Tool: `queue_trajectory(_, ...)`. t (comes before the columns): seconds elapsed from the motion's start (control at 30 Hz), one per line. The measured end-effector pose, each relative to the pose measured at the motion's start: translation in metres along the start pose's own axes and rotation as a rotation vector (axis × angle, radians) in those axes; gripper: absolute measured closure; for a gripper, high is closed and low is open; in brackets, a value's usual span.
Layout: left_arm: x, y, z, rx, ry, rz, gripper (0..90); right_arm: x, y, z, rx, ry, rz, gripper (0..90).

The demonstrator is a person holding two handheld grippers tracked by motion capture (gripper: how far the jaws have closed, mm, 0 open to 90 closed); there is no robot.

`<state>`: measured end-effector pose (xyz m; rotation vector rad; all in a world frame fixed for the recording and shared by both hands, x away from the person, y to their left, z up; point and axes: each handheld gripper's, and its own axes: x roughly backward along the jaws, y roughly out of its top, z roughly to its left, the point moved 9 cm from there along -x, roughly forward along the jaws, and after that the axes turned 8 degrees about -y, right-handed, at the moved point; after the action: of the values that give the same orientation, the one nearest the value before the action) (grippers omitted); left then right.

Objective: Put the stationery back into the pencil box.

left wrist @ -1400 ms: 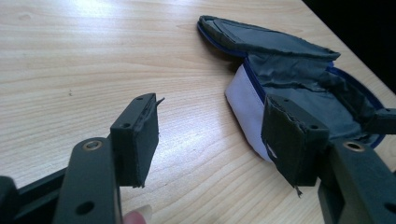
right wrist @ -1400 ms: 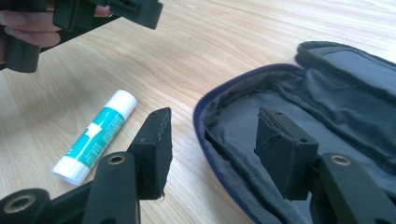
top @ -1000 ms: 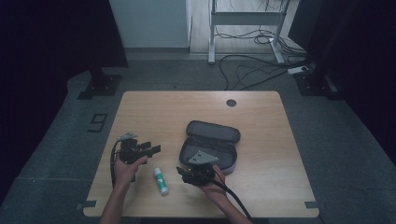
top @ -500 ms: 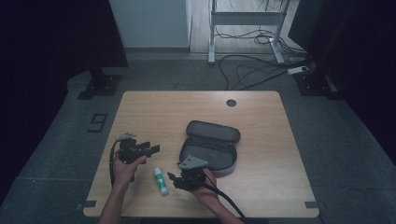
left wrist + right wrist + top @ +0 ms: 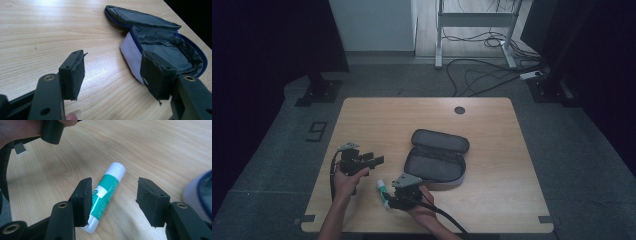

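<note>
The right gripper (image 5: 113, 200) hangs just above the glue stick (image 5: 106, 195) with its jaws spread apart, one on each side of the tube, gripping nothing. The stick lies flat on the table (image 5: 162, 147), a green label round its middle and white at both ends. There is white print on the green, too blurred and too much covered by the near jaw to read. In the high view the stick (image 5: 383, 192) lies near the front edge, between the two hands and just left of the right gripper (image 5: 398, 199). The case (image 5: 436, 160) lies open beside it, lid folded back, grey lining, blue zip edge (image 5: 132, 37); no brand shows on it. The left gripper (image 5: 112, 72) points toward the case, jaws wide and empty, well clear of it. In the high view the left gripper (image 5: 373, 160) is held over the table's left part.
</note>
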<state>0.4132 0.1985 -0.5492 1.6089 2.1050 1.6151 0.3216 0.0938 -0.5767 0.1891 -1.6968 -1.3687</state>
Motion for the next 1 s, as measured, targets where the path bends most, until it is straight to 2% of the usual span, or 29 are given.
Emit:
queue_trajectory(0.3,-0.001,-0.001,0.0,-0.003,-0.001,0.005,36.5,-0.011,-0.003,0.009,0.004,-0.001,0.027,45.3)
queue_trajectory(1.0,-0.004,-0.004,0.001,-0.001,-0.001,0.018,36.3,-0.036,-0.007,0.011,0.04,-0.039,0.088,45.7)
